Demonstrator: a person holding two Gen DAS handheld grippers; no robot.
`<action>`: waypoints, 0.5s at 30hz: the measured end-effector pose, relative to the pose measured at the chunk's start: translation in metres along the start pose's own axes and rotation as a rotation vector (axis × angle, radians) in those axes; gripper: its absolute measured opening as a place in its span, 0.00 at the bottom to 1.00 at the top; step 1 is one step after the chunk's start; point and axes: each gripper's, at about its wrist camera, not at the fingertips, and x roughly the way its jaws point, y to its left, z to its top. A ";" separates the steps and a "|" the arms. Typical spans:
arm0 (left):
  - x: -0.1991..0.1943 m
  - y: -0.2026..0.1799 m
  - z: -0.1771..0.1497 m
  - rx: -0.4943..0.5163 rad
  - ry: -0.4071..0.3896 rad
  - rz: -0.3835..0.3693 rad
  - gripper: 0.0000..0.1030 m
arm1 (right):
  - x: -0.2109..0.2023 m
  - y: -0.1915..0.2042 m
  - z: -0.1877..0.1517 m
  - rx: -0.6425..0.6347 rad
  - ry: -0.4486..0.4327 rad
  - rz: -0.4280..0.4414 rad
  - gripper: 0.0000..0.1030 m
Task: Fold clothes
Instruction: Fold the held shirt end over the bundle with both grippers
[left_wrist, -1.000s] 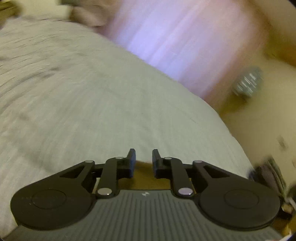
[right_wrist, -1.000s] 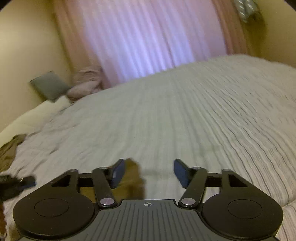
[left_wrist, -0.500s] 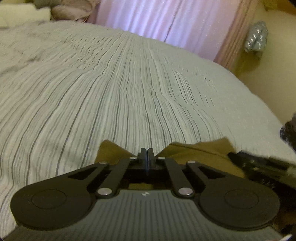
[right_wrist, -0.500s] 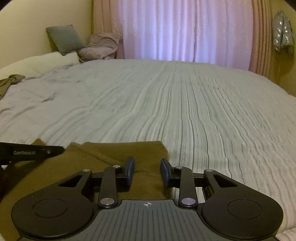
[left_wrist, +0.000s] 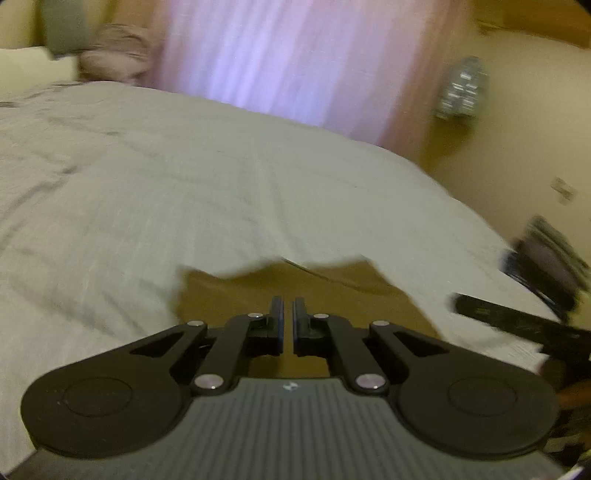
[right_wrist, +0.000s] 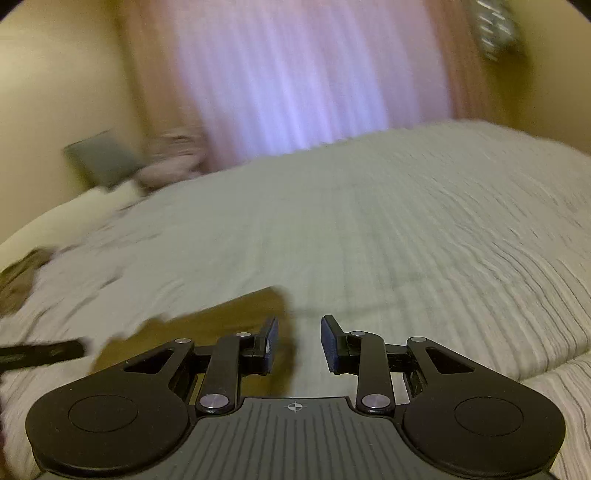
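Observation:
An olive-brown garment (left_wrist: 295, 291) lies flat on the striped grey-white bed cover near its front edge. My left gripper (left_wrist: 288, 314) hovers over it with a narrow gap between its pads and nothing between them. In the right wrist view the garment (right_wrist: 221, 317) lies to the lower left. My right gripper (right_wrist: 299, 332) is open and empty at the garment's right edge. The right gripper's finger (left_wrist: 517, 321) shows at the left view's right side; the left gripper's finger (right_wrist: 40, 354) shows at the right view's left side. Both views are blurred.
The bed cover (right_wrist: 406, 229) stretches away to pink curtains (right_wrist: 314, 74). Pillows (right_wrist: 110, 162) and crumpled bedding lie at the far left. Another dull brown cloth (right_wrist: 18, 273) lies at the left edge. A dark object (left_wrist: 546, 254) sits off the bed's right edge.
My left gripper, shut half a second ago, has opened a little. My right gripper has opened wider. Both views have tilted upward and the garment lies lower and flatter.

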 end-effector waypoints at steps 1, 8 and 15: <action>-0.004 -0.005 -0.005 0.010 0.008 -0.009 0.02 | -0.010 0.010 -0.008 -0.040 -0.003 0.026 0.30; -0.022 -0.032 -0.034 0.056 0.047 -0.049 0.03 | 0.026 0.025 -0.070 -0.181 0.130 -0.031 0.30; -0.024 -0.032 -0.039 0.032 0.036 -0.018 0.02 | 0.034 0.027 -0.077 -0.206 0.160 -0.056 0.30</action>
